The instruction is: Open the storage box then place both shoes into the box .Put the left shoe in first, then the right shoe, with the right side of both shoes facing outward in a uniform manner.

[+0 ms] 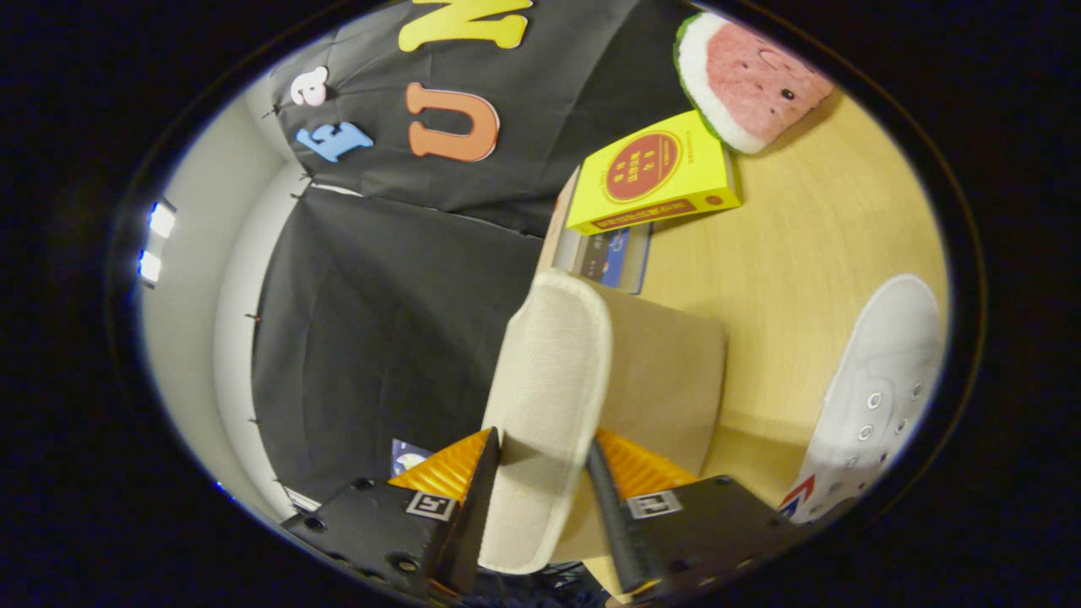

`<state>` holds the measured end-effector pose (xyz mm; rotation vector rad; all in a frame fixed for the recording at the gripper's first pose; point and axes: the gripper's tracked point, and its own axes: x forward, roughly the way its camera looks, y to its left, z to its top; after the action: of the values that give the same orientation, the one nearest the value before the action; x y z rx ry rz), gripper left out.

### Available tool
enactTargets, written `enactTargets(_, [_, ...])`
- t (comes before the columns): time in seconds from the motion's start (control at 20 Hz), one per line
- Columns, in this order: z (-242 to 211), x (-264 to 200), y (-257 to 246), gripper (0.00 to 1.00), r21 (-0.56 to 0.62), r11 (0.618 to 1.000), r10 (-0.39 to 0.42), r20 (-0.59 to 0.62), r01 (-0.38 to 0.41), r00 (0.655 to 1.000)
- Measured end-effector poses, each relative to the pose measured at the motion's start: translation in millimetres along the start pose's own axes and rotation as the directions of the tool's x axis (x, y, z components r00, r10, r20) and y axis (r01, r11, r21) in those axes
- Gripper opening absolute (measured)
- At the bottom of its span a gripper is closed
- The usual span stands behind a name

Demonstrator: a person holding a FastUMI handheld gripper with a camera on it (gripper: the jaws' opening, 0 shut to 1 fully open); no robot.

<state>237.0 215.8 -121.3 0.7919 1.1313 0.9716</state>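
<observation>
Between the fingers of the gripper (545,473), clamped, the box lid (549,397) is lifted; the white shoe (878,397) waits on the surface (802,245), unpacked.

Lid (547,405): cream, fine woven mesh texture, plain.
Storage box (667,380) behind it: tan beige, unpatterned.
Shoe (882,397): white, silver eyelets, red and blue chevron mark near its lower end.
Counter (811,245): pale yellow wood, faint grain.
Book (654,173): bright yellow cover, dark red round emblem, red band along one edge.
Beneath it, another book (612,257): white and blue.
Plush watermelon slice (747,80): pink flesh with dark dots, white band, green rind.

The tongs (545,473) sit closed on the lid.
</observation>
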Motion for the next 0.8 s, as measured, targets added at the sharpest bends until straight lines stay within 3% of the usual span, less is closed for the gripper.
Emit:
enactTargets(0.05, [-3,18,-1,0.58,0.002,1.000,-0.003,-0.004,0.003,1.000])
enactTargets(0.35, [2,8,6,0.53,0.036,0.998,-0.057,0.026,0.056,0.998])
enactTargets(0.4, [5,2,12,0.20,0.074,0.996,-0.048,0.029,0.046,0.998])
enactTargets(0.45, [3,-2,12,0.11,0.063,0.995,-0.075,0.029,0.073,0.997])
enactTargets(0.5, [2,-4,12,0.05,0.040,0.995,-0.092,0.026,0.091,0.995])
enactTargets(0.8, [2,-15,51,0.00,-0.025,0.976,-0.213,0.059,0.215,0.975])
